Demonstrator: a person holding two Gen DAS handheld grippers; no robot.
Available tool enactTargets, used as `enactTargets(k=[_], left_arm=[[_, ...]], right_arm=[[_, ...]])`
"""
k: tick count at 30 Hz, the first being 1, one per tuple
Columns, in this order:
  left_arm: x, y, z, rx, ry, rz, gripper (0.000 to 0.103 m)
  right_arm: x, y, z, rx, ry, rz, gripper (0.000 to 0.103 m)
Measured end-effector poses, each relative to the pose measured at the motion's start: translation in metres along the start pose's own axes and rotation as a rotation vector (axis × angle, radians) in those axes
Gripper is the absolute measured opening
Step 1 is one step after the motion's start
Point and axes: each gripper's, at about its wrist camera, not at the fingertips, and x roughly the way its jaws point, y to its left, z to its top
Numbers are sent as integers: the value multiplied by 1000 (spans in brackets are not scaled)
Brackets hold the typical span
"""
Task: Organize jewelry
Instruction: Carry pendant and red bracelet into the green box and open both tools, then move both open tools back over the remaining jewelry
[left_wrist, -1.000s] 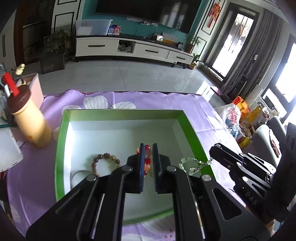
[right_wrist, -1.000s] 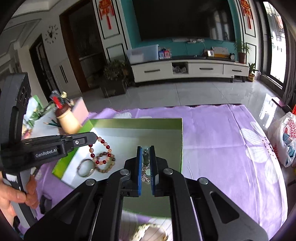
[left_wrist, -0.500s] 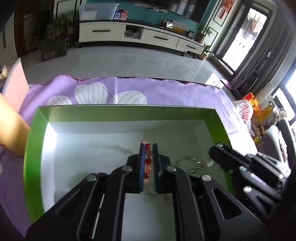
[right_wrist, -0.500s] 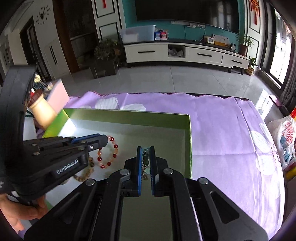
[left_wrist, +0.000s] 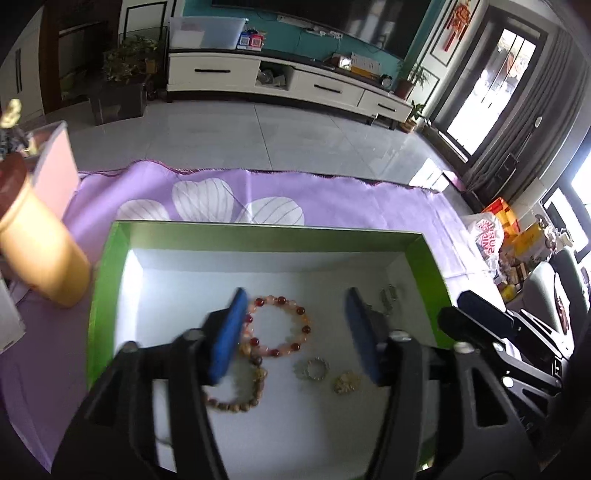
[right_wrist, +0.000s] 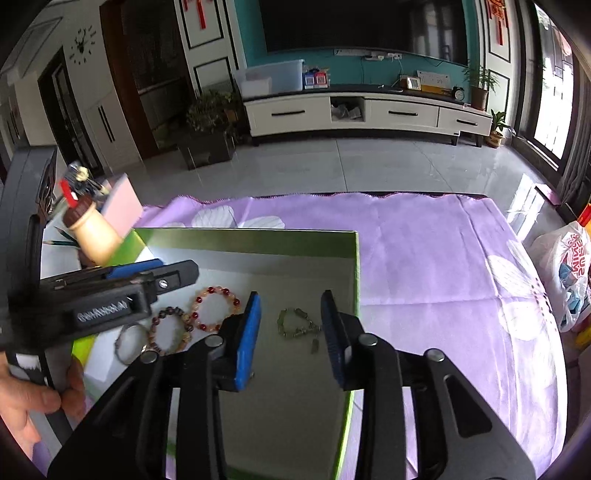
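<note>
We see a tabletop with a purple cloth (right_wrist: 424, 258) that has white flowers on it. On the cloth sits a green box (left_wrist: 110, 280) with a white bottom. Beside the box on the left stand a tan bottle (left_wrist: 40, 258) with a brown cap and a pink box (left_wrist: 55, 173). A white plastic bag (right_wrist: 565, 266) with red letters lies off to the right side. Inside the green box lie the jewelry pieces. There is a red and orange bead bracelet (left_wrist: 280, 326), and a brown bead bracelet (left_wrist: 240, 387) touches it on the near side. A small silver ring of beads (left_wrist: 316, 369) and a little gold piece (left_wrist: 347, 382) lie just beside each other. In the right wrist view we also see a plain silver bangle (right_wrist: 129, 341) by the left wall of the box and a green chain bracelet (right_wrist: 297, 325) near the right wall. Our left gripper (left_wrist: 293, 332) hangs over the red bracelet, its jaws are opening, and its blue pads do not press on anything. Our right gripper (right_wrist: 290, 328) hangs over the green chain bracelet, its jaws are opening too, and the chain lies loose on the box floor between them. A hand (right_wrist: 33, 398) holds the left gripper's handle.
</note>
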Motion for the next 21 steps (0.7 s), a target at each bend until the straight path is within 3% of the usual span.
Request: enactTargets(k=[6,8,11,21], left_arm=[[-47,4,-21,15,-29,35,76],[-62,6,-31,20,-33,53,87],[-84,11,-47,21,-31,51,90],[-165,29,-111,25,-58,94,93]], right_arm=[[-48,-5,-22,11,-43,27,45],[-65,-2,-33,0,-52,29,50],[-90,4,-49,-24,-73,25,55],[-150,26,-101,-68,-69,69,56]])
